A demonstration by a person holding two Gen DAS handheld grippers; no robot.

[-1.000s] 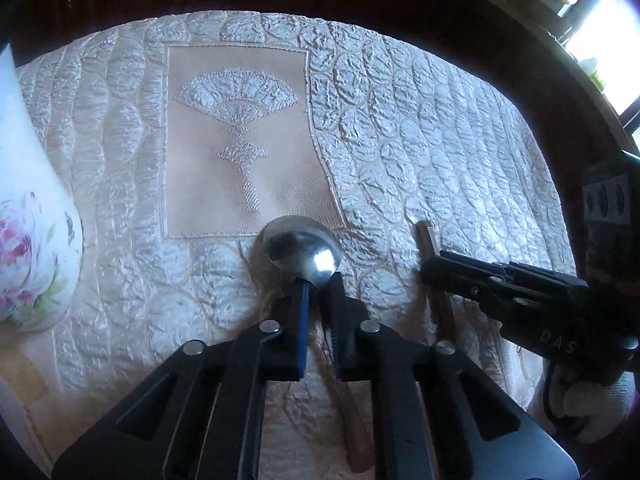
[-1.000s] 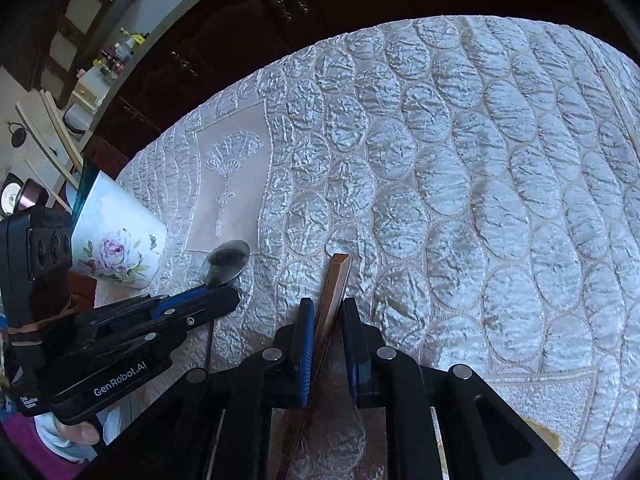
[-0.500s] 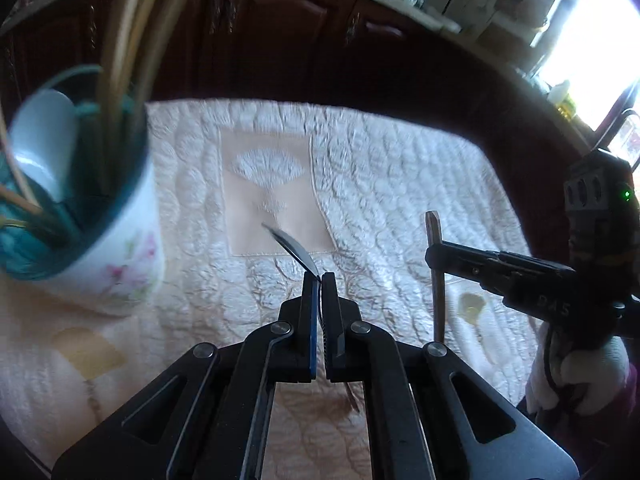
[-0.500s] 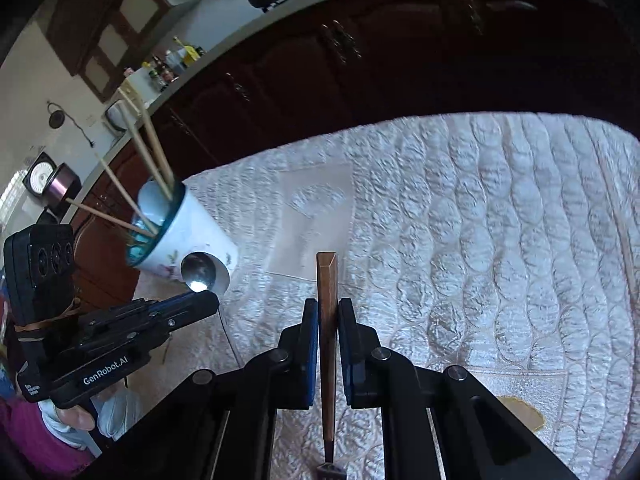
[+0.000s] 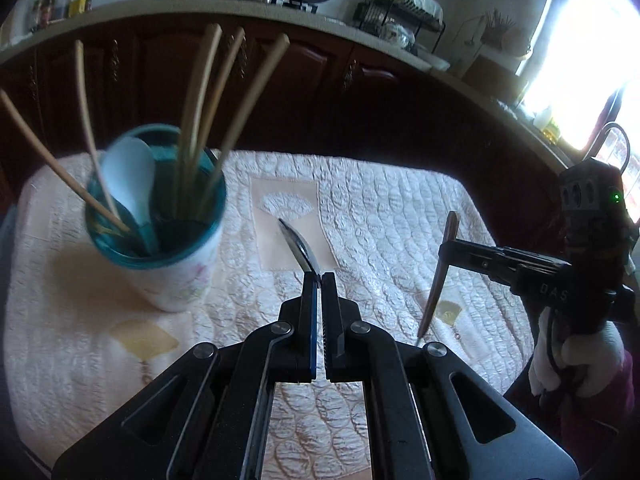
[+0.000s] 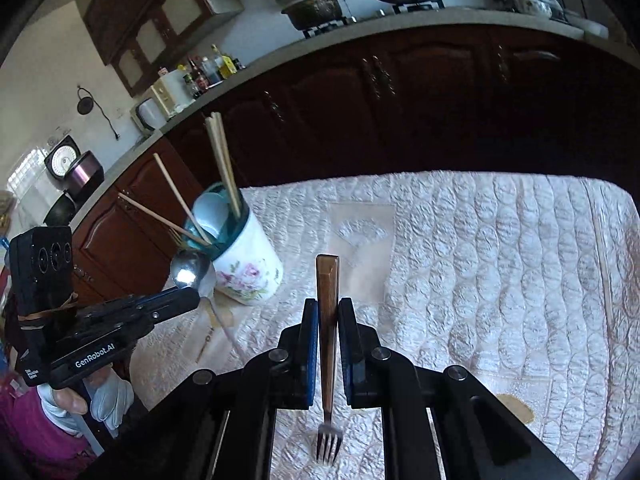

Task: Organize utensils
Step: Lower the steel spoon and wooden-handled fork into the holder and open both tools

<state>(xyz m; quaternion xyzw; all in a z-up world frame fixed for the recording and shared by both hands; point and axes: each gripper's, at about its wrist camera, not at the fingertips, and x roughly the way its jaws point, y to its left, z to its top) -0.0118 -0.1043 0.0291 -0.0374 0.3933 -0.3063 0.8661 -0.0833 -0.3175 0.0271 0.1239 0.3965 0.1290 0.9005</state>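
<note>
My left gripper (image 5: pixel 319 278) is shut on a metal spoon (image 5: pixel 298 246), held above the table with the bowl end up; the spoon also shows in the right wrist view (image 6: pixel 189 270). My right gripper (image 6: pixel 328 304) is shut on a wooden-handled fork (image 6: pixel 327 320), handle up and tines (image 6: pixel 329 442) hanging down; the fork shows in the left wrist view (image 5: pixel 442 268). A white floral cup with a teal inside (image 5: pixel 172 240) stands on the table at the left, holding several chopsticks (image 5: pixel 200 92) and a white spoon (image 5: pixel 128 176). The cup also shows in the right wrist view (image 6: pixel 244 264).
The table wears a quilted cream cloth (image 5: pixel 400 216) with a fan-pattern panel (image 5: pixel 286 208). Dark wooden cabinets (image 6: pixel 400 96) stand just behind the table, with a counter of kitchen items above. A gloved hand (image 6: pixel 108 400) holds the left gripper.
Both grippers have risen from the tablecloth, lifting the spoon and the fork clear of it. The views have tilted up, bringing the cup and the cabinets into sight.
</note>
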